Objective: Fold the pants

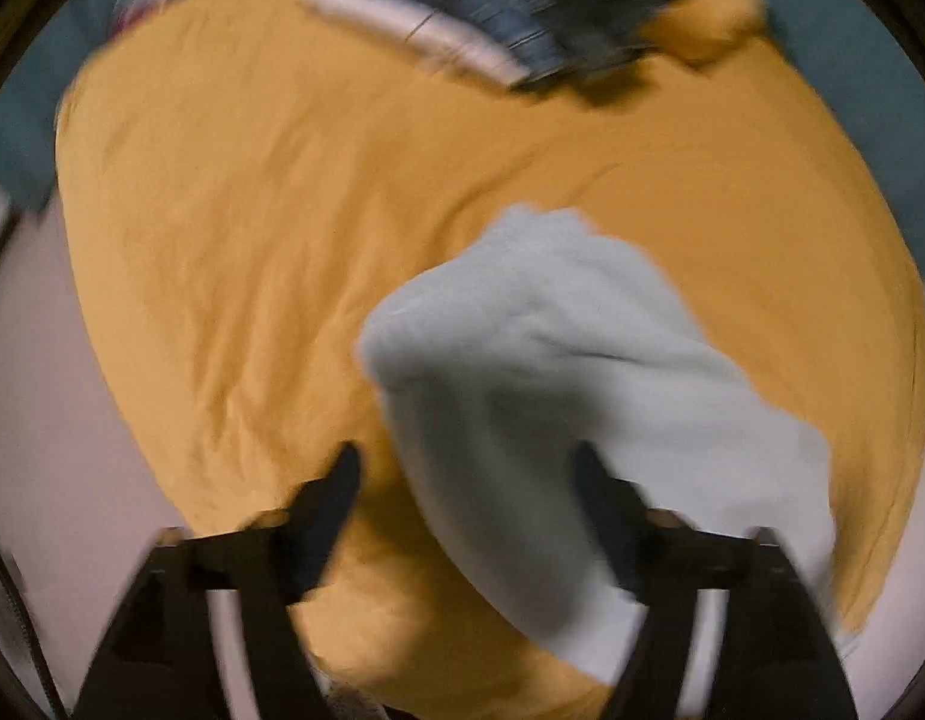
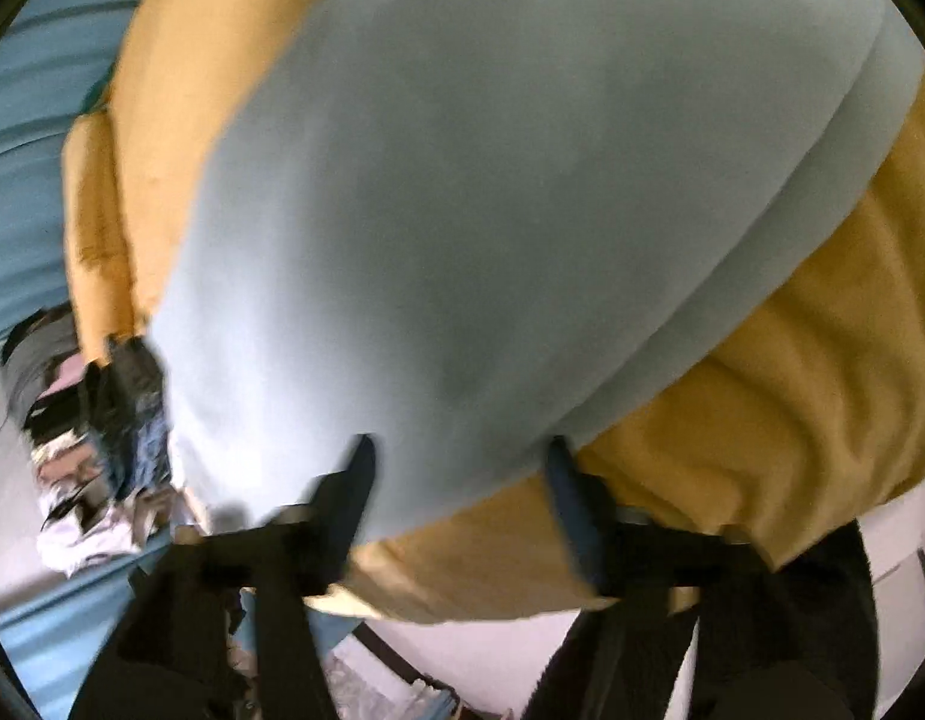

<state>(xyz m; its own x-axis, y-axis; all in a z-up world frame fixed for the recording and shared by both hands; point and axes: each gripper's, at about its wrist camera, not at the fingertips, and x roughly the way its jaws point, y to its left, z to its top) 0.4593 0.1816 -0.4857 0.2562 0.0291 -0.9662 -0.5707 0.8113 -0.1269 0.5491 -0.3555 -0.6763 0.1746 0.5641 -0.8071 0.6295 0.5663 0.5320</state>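
Observation:
Pale grey-blue pants (image 1: pixel 558 384) lie on an orange sheet (image 1: pixel 234 228); the view is motion-blurred. My left gripper (image 1: pixel 468 468) is open, its fingers spread over the pants' near end, nothing held. In the right wrist view the pants (image 2: pixel 462 210) fill most of the frame, folded with a doubled edge at the right. My right gripper (image 2: pixel 459 462) is open just above the pants' near edge, holding nothing.
A stack of folded dark and pink clothes (image 1: pixel 462 18) sits at the far edge of the orange sheet. A messy clothes pile (image 2: pixel 90 438) lies at the left. A teal cover (image 2: pixel 36 120) borders the orange sheet (image 2: pixel 792 390). Pale floor (image 1: pixel 30 420) lies beyond.

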